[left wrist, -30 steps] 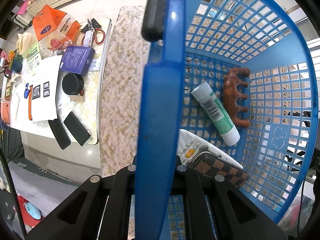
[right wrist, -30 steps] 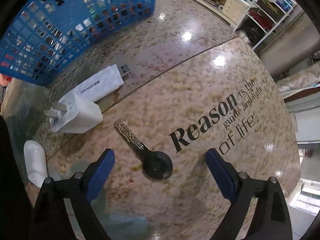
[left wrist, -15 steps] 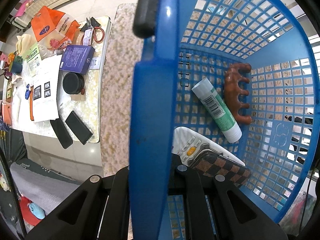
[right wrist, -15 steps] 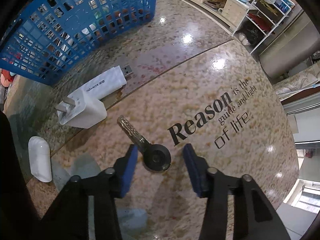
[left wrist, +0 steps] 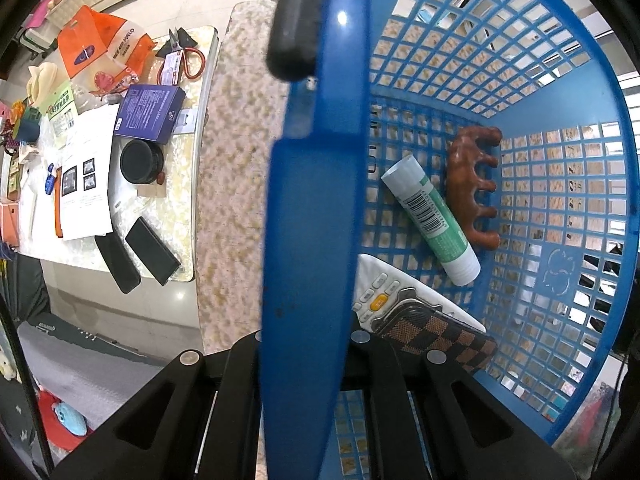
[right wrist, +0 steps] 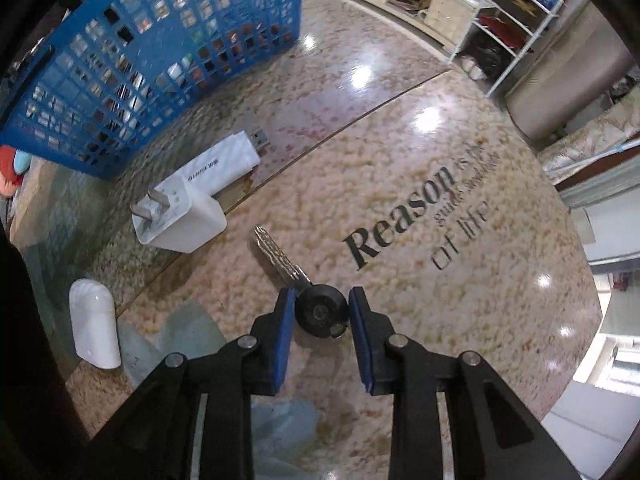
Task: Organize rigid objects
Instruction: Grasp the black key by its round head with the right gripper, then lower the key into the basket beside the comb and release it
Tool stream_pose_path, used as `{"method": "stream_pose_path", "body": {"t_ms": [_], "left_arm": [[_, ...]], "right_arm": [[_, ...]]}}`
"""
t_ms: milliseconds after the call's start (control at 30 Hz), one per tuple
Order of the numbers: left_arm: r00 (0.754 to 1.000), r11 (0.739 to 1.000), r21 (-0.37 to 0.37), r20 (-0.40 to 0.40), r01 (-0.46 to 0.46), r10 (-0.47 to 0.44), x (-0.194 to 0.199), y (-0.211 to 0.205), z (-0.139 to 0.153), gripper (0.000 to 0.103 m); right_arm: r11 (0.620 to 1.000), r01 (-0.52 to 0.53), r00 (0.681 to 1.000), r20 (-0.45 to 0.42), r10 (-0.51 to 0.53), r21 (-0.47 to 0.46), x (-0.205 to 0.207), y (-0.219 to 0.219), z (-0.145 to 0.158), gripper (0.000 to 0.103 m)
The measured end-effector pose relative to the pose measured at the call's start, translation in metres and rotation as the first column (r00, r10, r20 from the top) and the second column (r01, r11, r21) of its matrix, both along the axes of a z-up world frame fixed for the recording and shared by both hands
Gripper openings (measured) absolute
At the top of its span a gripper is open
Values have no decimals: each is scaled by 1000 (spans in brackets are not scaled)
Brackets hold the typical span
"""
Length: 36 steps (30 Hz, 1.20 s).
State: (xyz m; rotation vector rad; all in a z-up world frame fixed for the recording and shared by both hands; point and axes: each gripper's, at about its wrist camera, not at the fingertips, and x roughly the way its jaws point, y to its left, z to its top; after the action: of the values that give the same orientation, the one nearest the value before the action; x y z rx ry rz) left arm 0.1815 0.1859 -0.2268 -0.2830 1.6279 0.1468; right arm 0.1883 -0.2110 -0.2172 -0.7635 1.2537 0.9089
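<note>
My right gripper (right wrist: 321, 307) has closed on the black round head of a key (right wrist: 320, 308) that lies on the speckled stone table (right wrist: 400, 184); the blue pads touch both sides of the head and the metal blade points away to the left. My left gripper (left wrist: 308, 344) is shut on the rim of the blue mesh basket (left wrist: 308, 216). Inside the basket lie a green and white tube (left wrist: 430, 214), a brown wooden comb-shaped piece (left wrist: 472, 184), a white remote (left wrist: 384, 300) and a brown checkered case (left wrist: 436, 338). The basket also shows in the right wrist view (right wrist: 152, 52).
On the table near the key lie a white plug charger (right wrist: 180, 220), a white USB stick (right wrist: 218, 168) and a small white case (right wrist: 94, 320). A lower side table (left wrist: 176, 208) at the left holds boxes, papers, scissors and black cases. Shelving (right wrist: 516, 12) stands beyond.
My right gripper went from wide open around the key to shut on its black head. The left gripper keeps its hold on the basket rim, which shifted slightly.
</note>
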Motion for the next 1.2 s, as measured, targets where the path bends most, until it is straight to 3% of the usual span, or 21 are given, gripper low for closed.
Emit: {"method": "stream_pose_path", "body": {"t_ms": [233, 567, 767, 1000, 1200], "left_arm": [[1000, 1000, 1, -1, 8, -8, 2, -1, -1, 8], [999, 999, 9, -1, 32, -32, 3, -7, -1, 8], [999, 999, 10, -1, 41, -41, 4, -9, 0, 8], [999, 999, 11, -2, 53, -53, 6, -12, 0, 8], [998, 998, 8, -1, 62, -62, 7, -13, 0, 8]], "right_arm": [[999, 45, 998, 54, -45, 6, -6, -3, 27, 26], [986, 99, 979, 167, -121, 134, -10, 8, 117, 26], [979, 55, 972, 212, -97, 198, -18, 43, 158, 26], [973, -52, 973, 233, -2, 226, -23, 92, 170, 26], [971, -127, 970, 229, 79, 201, -20, 131, 161, 26]]}}
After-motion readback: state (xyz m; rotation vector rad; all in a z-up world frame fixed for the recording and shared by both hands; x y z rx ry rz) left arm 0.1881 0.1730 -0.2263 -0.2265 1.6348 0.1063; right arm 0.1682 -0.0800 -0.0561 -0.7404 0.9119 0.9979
